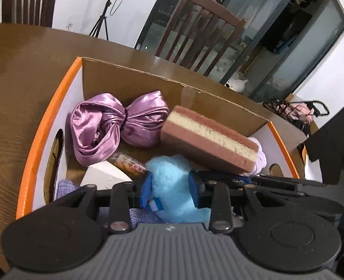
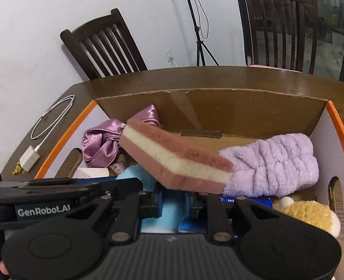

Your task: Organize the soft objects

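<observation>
An open cardboard box (image 1: pixel 134 79) with orange rims stands on the wooden table; it also shows in the right wrist view (image 2: pixel 241 107). Inside lie a purple satin bundle (image 1: pixel 106 126) (image 2: pixel 102 144), a pink-and-cream sponge (image 1: pixel 209 137) (image 2: pixel 174 161), a lilac fluffy cloth (image 2: pixel 274 163) and a yellow plush (image 2: pixel 309 212). My left gripper (image 1: pixel 170 190) is shut on a light-blue fluffy toy (image 1: pixel 172 182) low in the box. My right gripper (image 2: pixel 174 206) is shut on the same blue toy (image 2: pixel 169 212), under the sponge's near end.
A white charger with cable (image 2: pixel 32 156) lies on the table (image 1: pixel 20 93) left of the box. Wooden chairs (image 2: pixel 106 44) stand behind the table, with a tripod (image 2: pixel 199 35) by the wall. A white packet (image 1: pixel 104 175) and a wrapped snack (image 1: pixel 127 163) lie in the box.
</observation>
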Action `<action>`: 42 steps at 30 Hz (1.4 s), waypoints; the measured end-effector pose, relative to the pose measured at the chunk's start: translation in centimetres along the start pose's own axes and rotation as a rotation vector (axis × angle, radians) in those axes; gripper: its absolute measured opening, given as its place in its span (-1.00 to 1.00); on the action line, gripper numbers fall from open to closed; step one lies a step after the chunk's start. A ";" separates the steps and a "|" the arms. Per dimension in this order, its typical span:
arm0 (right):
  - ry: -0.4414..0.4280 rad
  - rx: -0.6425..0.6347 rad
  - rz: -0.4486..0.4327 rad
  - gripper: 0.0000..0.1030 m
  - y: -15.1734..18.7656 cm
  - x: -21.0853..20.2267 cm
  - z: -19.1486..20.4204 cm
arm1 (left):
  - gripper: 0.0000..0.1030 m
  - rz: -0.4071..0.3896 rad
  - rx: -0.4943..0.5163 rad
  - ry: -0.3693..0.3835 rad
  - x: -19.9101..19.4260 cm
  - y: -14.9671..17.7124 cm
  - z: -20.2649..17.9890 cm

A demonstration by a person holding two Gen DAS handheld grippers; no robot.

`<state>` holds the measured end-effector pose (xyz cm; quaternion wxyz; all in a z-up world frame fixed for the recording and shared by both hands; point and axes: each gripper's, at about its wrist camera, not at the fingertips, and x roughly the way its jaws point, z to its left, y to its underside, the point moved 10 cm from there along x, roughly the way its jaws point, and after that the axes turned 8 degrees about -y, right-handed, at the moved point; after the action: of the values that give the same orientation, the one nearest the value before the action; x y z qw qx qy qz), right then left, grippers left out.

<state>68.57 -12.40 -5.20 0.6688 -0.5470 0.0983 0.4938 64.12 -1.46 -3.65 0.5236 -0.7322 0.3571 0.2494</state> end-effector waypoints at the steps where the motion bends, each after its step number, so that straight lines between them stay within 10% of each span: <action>1: 0.005 -0.002 -0.002 -0.64 0.0 -0.1 0.1 | -0.19 -0.003 0.001 -0.004 -0.2 0.0 0.0; 25: 0.153 -0.095 -0.270 -0.24 1.1 -28.0 2.4 | 0.37 -0.326 0.184 -0.138 -25.1 1.0 -1.8; 37: 0.222 -0.210 -0.520 0.71 12.2 -32.6 5.7 | 0.93 -0.651 0.318 -0.264 -30.2 14.2 -3.0; 42: 0.265 -0.287 -0.639 0.72 17.2 -34.9 8.1 | 0.94 -0.733 0.272 -0.300 -32.7 18.9 -2.1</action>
<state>34.78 -26.48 10.42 0.6871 -0.6975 -0.0622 0.1939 29.00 1.40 10.06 0.7158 -0.6905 0.0224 0.1011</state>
